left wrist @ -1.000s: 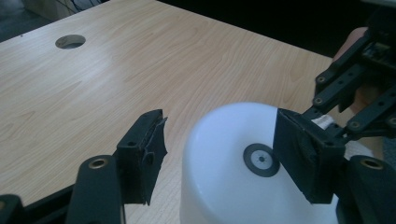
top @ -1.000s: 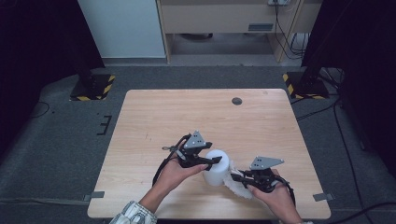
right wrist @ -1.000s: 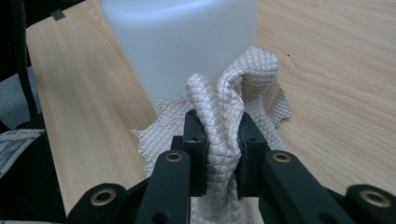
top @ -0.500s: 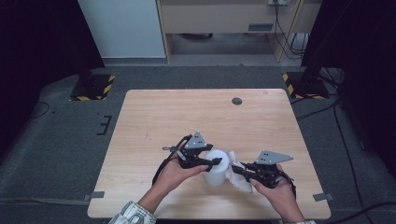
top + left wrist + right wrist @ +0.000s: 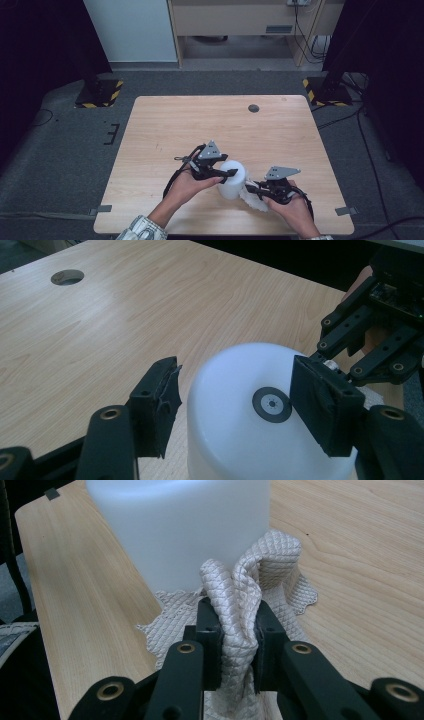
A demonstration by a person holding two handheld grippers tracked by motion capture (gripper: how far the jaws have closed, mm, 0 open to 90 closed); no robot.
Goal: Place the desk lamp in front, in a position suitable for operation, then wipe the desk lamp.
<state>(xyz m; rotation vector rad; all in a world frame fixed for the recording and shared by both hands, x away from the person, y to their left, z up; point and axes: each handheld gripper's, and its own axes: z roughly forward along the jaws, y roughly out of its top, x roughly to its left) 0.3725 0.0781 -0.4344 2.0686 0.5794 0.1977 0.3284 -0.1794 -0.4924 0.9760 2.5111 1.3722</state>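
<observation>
Nearest the person, the right claw (image 5: 232, 645) is clamped tight on a bunched quilted cloth (image 5: 240, 605) pressed against the side of the white container (image 5: 233, 178). Just beyond, the left claw (image 5: 235, 405) straddles the upturned container on the bench (image 5: 200, 120), one pad on it, the other apart. Wiping looks underway, most surface left.

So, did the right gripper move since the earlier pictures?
Yes. The right gripper, shut on the cloth, moved slightly left toward the white container, away from the table's right edge.

A white container (image 5: 233, 178) stands between both hand-held grippers on the table (image 5: 165, 125).
</observation>
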